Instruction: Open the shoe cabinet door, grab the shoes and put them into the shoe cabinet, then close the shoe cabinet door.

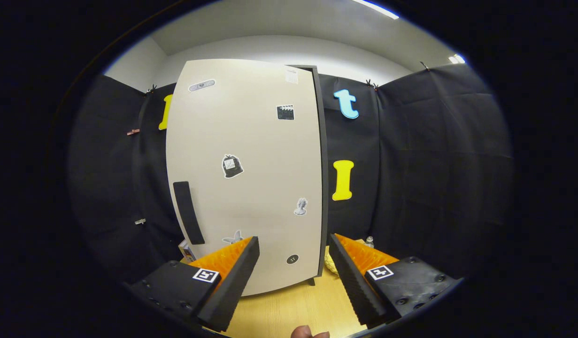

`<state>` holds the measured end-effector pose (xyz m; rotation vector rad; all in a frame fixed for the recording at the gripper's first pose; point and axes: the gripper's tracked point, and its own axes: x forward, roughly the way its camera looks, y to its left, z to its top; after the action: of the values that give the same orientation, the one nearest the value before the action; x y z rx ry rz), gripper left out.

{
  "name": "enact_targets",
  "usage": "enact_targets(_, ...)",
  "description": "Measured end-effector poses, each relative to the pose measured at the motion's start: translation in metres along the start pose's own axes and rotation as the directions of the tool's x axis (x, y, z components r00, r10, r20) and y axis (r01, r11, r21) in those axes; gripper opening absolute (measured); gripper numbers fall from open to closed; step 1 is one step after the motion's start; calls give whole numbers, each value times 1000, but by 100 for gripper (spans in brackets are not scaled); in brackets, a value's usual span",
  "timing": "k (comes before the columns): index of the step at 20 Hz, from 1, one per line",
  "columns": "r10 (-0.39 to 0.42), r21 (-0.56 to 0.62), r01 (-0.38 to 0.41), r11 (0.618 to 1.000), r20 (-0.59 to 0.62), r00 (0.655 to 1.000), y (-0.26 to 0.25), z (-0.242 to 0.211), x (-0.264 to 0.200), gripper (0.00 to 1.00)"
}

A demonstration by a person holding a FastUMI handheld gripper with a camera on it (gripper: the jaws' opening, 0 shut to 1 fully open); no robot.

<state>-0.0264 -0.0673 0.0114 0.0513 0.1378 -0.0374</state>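
Note:
A tall off-white shoe cabinet (251, 155) stands on the wooden table (293, 305) just ahead of my fingers. Its door is shut and carries several small stickers. A dark vertical handle (188, 212) sits low on the door's left side, beyond my left finger. My gripper (293, 263) is open, nothing between its fingers, and it points at the door's lower right part. A yellowish object (330, 264) peeks out beside the cabinet's right foot, behind my right finger; what it is I cannot tell.
Black cloth walls close in the booth on both sides and behind the cabinet. A small box (187, 251) sits at the cabinet's lower left. A small bottle top (369, 241) shows behind my right finger. A fingertip (309, 333) of a person pokes in below the gripper.

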Motion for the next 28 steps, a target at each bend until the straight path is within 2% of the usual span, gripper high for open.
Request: enact_targets(28,3,-43,-2,999,28,1000,4,4,15,98)
